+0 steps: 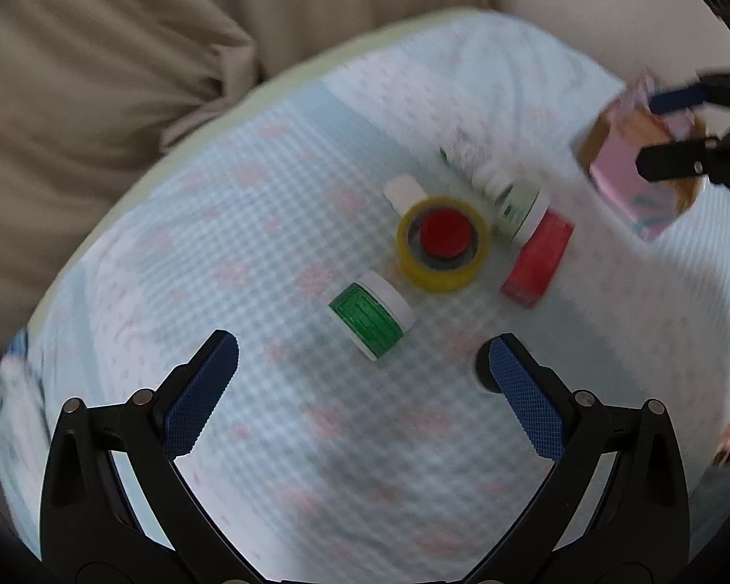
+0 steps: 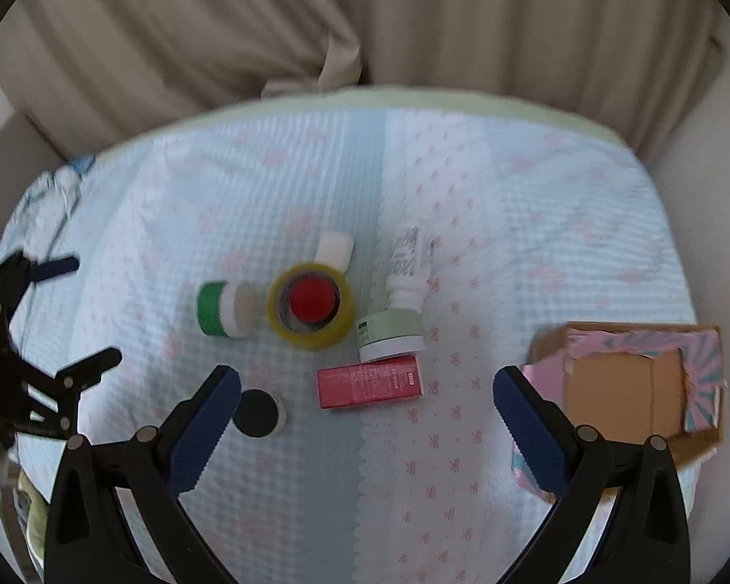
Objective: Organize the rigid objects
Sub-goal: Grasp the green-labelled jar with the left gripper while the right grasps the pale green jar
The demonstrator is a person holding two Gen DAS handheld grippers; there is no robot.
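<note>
Small items lie clustered on a light blue bed cover (image 2: 535, 224): a yellow tape roll (image 1: 443, 243) (image 2: 310, 310) with a red cap inside (image 2: 310, 300), a green-lidded white jar on its side (image 1: 371, 319) (image 2: 221, 310), a red box (image 1: 539, 259) (image 2: 370, 382), a pale green jar (image 2: 389, 336), a white bottle (image 2: 409, 263), a white block (image 2: 335, 249) and a black-lidded jar (image 2: 259, 412). My left gripper (image 1: 360, 365) is open and empty just short of the green-lidded jar. My right gripper (image 2: 367, 396) is open and empty above the red box.
An open cardboard box with pink and teal paper (image 2: 628, 389) (image 1: 642, 165) stands at the right of the bed. Beige curtains (image 2: 316, 24) hang behind the bed. The other gripper shows at each view's edge (image 1: 681, 131) (image 2: 34, 331).
</note>
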